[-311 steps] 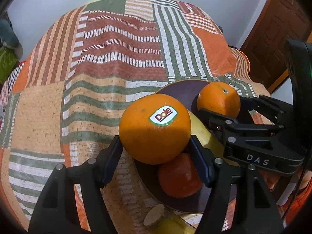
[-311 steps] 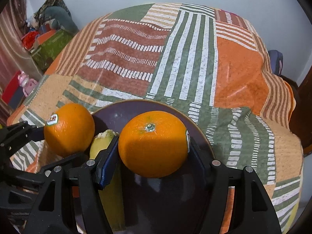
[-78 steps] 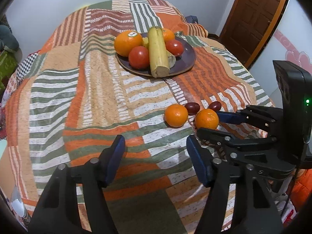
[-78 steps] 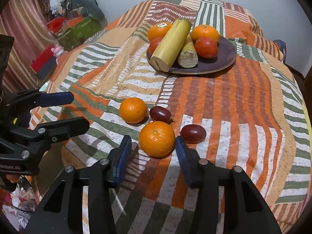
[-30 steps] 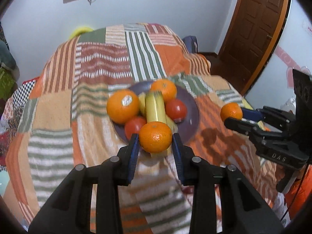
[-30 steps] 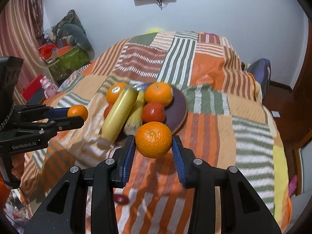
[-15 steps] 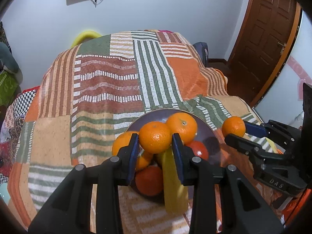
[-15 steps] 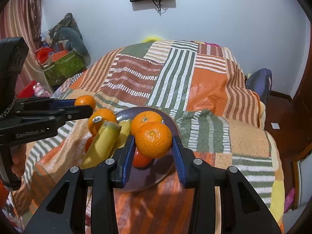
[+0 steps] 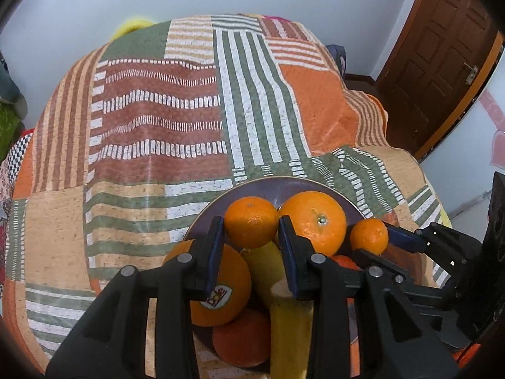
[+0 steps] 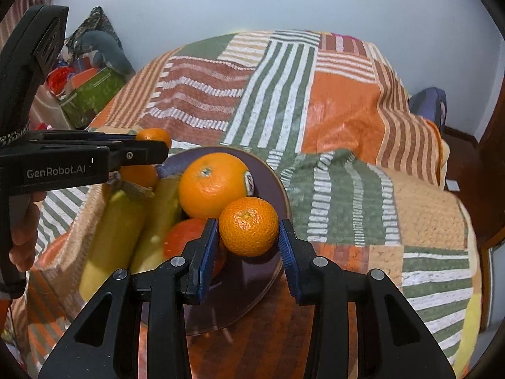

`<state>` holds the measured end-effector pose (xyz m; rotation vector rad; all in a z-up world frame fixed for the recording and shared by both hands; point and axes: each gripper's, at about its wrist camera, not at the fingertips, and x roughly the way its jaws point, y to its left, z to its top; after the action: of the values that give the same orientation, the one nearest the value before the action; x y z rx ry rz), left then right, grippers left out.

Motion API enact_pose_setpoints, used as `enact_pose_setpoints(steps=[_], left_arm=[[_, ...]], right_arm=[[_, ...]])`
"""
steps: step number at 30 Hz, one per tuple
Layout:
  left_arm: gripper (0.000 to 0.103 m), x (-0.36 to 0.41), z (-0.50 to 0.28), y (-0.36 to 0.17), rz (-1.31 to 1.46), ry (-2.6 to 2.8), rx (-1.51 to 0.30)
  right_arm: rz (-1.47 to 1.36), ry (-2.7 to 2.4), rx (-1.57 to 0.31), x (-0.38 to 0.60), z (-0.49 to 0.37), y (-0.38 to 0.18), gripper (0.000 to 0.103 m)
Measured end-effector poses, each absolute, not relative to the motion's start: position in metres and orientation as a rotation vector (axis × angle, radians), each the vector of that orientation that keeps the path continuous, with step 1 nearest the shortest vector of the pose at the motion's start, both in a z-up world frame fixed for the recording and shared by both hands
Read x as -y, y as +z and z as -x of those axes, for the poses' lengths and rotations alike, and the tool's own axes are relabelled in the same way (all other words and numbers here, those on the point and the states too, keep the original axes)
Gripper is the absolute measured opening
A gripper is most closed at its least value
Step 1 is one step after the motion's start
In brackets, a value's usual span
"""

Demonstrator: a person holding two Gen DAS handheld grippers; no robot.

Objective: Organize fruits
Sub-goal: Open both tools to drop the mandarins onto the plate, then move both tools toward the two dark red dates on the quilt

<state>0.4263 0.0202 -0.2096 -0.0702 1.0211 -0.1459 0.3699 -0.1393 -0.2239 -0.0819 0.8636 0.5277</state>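
Left mandarin (image 9: 251, 222): pinched between the blue pads of the left gripper (image 9: 251, 240), up over the plate's fruit pile.
Right mandarin (image 10: 248, 225): clamped in the right gripper (image 10: 248, 243), hanging above the plate's near right side.
Plate (image 10: 271, 173): dark purple, on the quilt, holding a big stickered orange (image 10: 213, 184), a second large orange (image 9: 221, 287), bananas (image 10: 116, 221) and a reddish fruit (image 10: 181, 237).
Quilt (image 9: 157, 120): striped patchwork in orange, green and rust.
Door (image 9: 442, 63): brown wood, far right in the left view.

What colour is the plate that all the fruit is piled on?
Dark purple round plate with a thin tan rim, seen best in the right wrist view.
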Motion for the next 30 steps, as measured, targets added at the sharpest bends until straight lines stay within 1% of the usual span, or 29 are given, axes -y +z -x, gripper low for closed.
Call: enact_pose_setpoints(steps=[6,7,9,11,14,18,25,30], left_arm=[[0.034,-0.019,-0.432,-0.216,0.082,-0.145,-1.048],[0.039,-0.018,-0.432,-0.215,0.082,-0.151,-1.051],[0.055,-0.017,-0.429,-0.213,0.085,-0.164,-1.045],[0.059,-0.015,-0.425,-0.207,0.067,-0.144,-1.015],[0.059,-0.015,-0.417,-0.198,0.033,-0.130,-0.989],[0.059,-0.018,-0.399,-0.181,0.017,-0.118,-0.947],[0.059,-0.025,-0.338,-0.140,-0.004,-0.104,-0.839],[0.059,-0.029,-0.294,-0.120,0.006,-0.101,-0.798]], right_arm=[[0.091,0.526,-0.867,0.138,-0.376,-0.224,0.036],[0.094,0.527,-0.868,0.137,-0.377,-0.224,0.036],[0.104,0.528,-0.870,0.137,-0.377,-0.224,0.036],[0.104,0.531,-0.873,0.137,-0.377,-0.223,0.037],[0.106,0.528,-0.863,0.139,-0.374,-0.218,0.039],[0.107,0.525,-0.836,0.144,-0.365,-0.205,0.039],[0.096,0.535,-0.775,0.157,-0.329,-0.171,0.039],[0.090,0.546,-0.731,0.165,-0.295,-0.149,0.040]])
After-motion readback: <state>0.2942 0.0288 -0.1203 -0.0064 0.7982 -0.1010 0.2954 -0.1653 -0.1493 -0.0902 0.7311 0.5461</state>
